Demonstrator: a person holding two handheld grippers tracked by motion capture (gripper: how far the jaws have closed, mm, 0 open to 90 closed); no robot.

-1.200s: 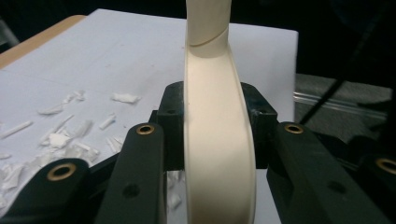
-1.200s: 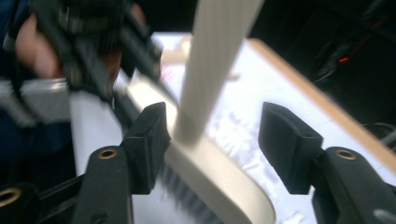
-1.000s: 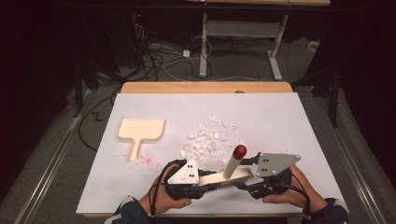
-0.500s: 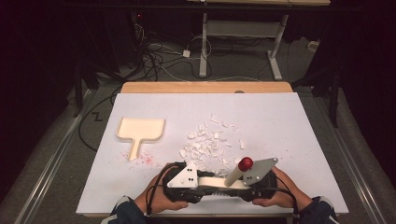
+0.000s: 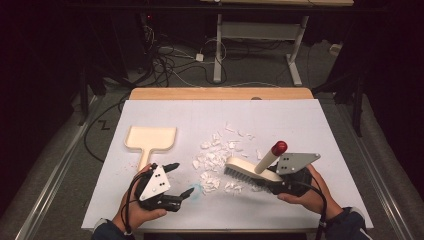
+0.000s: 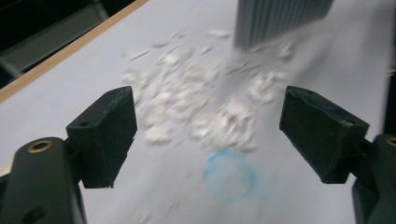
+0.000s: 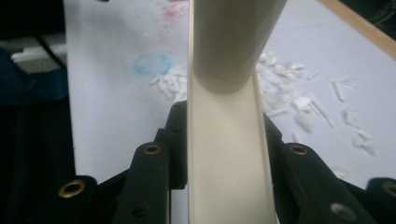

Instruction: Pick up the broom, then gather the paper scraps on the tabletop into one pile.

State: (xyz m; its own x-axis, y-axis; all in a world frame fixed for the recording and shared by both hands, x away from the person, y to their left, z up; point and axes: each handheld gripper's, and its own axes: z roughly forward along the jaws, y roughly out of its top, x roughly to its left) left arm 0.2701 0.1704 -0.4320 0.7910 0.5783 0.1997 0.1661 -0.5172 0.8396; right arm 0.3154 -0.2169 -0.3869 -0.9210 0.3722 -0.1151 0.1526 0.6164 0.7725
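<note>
A cream brush (image 5: pixel 267 161) with a red-tipped handle and grey bristles rests on the white mat (image 5: pixel 280 117), right of centre. My right gripper (image 5: pixel 272 183) is shut on its cream back (image 7: pixel 224 140). White paper scraps (image 5: pixel 215 160) lie in a heap just left of the bristles. My left gripper (image 5: pixel 182 178) is at the front left, apart from the brush. Its jaws have just been opening and are open, with nothing between them. In the left gripper view it (image 6: pixel 210 128) faces the scraps (image 6: pixel 205 107) and the bristles (image 6: pixel 280 18). A cream dustpan (image 5: pixel 150 137) lies flat at the left.
A faint blue ring (image 6: pixel 229 170) marks the mat just ahead of the left jaws. The wooden table edge (image 5: pixel 220 93) runs along the far side. Cables and desk legs stand on the dark floor beyond. Bare mat stretches across the back.
The left gripper let go of the brush, opened and moved left. The right gripper shut on the brush and carried it right, bristles now beside the scraps.
</note>
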